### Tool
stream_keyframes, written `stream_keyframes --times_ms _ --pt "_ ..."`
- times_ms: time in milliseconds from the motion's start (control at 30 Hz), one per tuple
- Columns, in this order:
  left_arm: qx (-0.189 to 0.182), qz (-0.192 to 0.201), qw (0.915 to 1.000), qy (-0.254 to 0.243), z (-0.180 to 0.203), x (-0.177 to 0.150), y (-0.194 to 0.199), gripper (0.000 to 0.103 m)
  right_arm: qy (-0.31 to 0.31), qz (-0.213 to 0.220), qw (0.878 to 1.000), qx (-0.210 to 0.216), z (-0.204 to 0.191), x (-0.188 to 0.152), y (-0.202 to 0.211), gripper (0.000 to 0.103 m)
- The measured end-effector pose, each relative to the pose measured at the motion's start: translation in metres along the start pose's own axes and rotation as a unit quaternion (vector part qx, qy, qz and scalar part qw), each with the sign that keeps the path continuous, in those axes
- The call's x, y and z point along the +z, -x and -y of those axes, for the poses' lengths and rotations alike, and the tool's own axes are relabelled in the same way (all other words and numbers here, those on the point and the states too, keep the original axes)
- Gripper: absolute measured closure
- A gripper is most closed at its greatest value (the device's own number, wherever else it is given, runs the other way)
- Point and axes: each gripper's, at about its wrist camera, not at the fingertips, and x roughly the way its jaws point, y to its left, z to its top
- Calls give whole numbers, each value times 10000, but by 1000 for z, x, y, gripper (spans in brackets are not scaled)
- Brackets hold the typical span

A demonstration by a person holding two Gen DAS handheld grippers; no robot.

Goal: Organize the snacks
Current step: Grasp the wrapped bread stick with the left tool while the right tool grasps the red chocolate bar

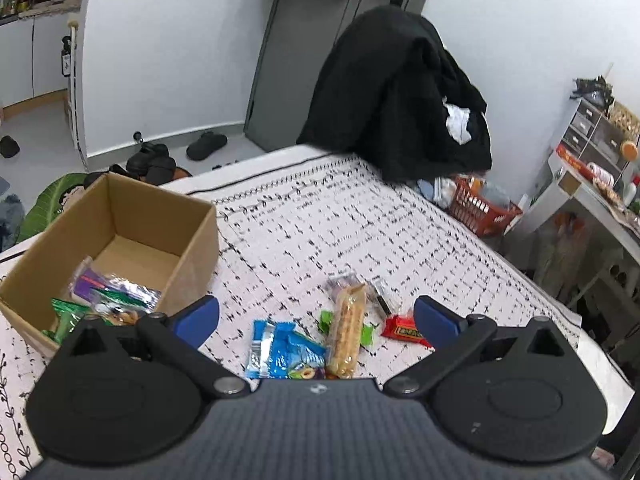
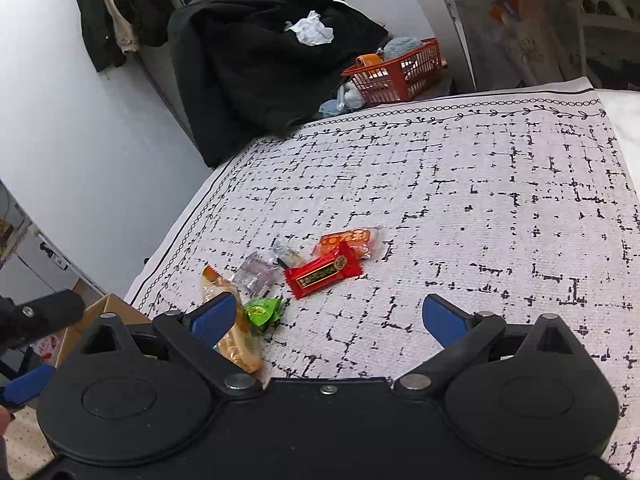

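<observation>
My left gripper (image 1: pixel 316 318) is open above a pile of snacks on the patterned tablecloth (image 1: pixel 340 224): a blue packet (image 1: pixel 286 350), a long tan biscuit bar (image 1: pixel 348 330), a green packet (image 1: pixel 326 320), a red bar (image 1: pixel 404 332) and clear wrappers (image 1: pixel 378 294). A cardboard box (image 1: pixel 120 240) at the left holds purple and green packets (image 1: pixel 116 292). My right gripper (image 2: pixel 328 320) is open too, nothing between its fingers. Ahead of it lie the red bar (image 2: pixel 324 274), an orange packet (image 2: pixel 352 240), a green packet (image 2: pixel 262 310), clear wrappers (image 2: pixel 260 272) and the biscuit bar (image 2: pixel 236 344).
A chair draped in black clothes (image 1: pixel 400 92) stands at the table's far edge, beside an orange basket (image 1: pixel 480 208). A shelf with drawers (image 1: pixel 592 152) is at the right. Shoes (image 1: pixel 206 146) lie on the floor by the door. The other gripper (image 2: pixel 36 320) shows at the left.
</observation>
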Motion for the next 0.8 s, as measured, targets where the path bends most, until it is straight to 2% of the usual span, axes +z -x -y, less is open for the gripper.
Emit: stream_keyframes --times_ms 233,467,633,733,800 --pt "14 -341 9994 -63 11 -11 -27 0 -275 -117 9995 38 14 8 -12 3" --pt "-38 -469 9989 -36 16 -20 -52 3 -595 -343 9976 113 23 10 -33 15" --pt "-77 -534 9985 -54 22 -24 -72 17 -664 -471 9965 203 22 12 -49 26" --pt "-101 -589 9982 -37 25 -24 -84 31 -709 -520 9957 279 22 15 -59 33" --pt "-129 -620 9980 -24 27 -24 -91 41 -759 -626 9946 327 23 16 -67 42"
